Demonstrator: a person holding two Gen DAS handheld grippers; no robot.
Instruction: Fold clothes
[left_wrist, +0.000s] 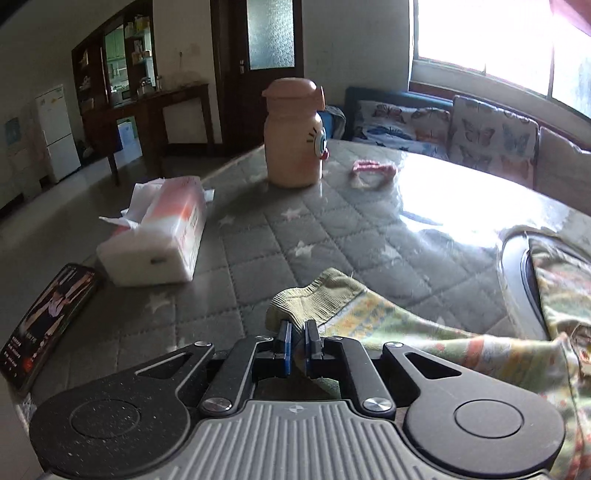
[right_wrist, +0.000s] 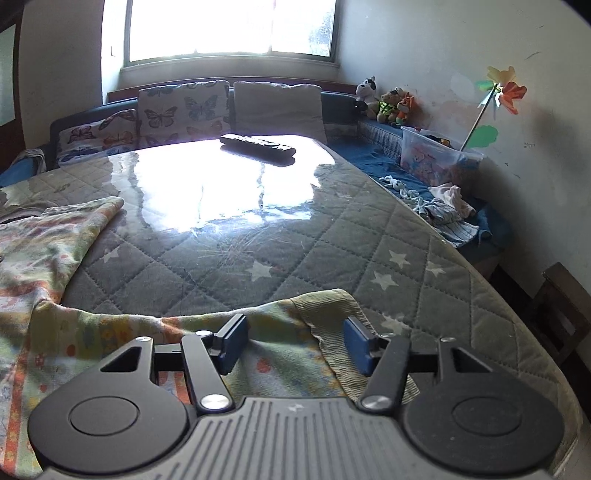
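A small patterned garment (left_wrist: 424, 328) in pale green, yellow and orange lies on the quilted grey table cover (left_wrist: 295, 229). My left gripper (left_wrist: 298, 334) is shut on its ribbed green cuff (left_wrist: 317, 299), near the table's front. In the right wrist view the same garment (right_wrist: 48, 258) spreads to the left, and another ribbed cuff (right_wrist: 328, 317) lies between the fingers of my right gripper (right_wrist: 297, 345). That gripper is open, its blue pads either side of the cloth, not closed on it.
On the table stand a peach cartoon bottle (left_wrist: 293, 134), a tissue pack (left_wrist: 159, 236), a phone (left_wrist: 48, 321), a pink hair band (left_wrist: 373, 170) and a black remote (right_wrist: 258, 147). Butterfly cushions (right_wrist: 184, 110) and a sofa lie beyond; a toy bin (right_wrist: 436, 155) is at right.
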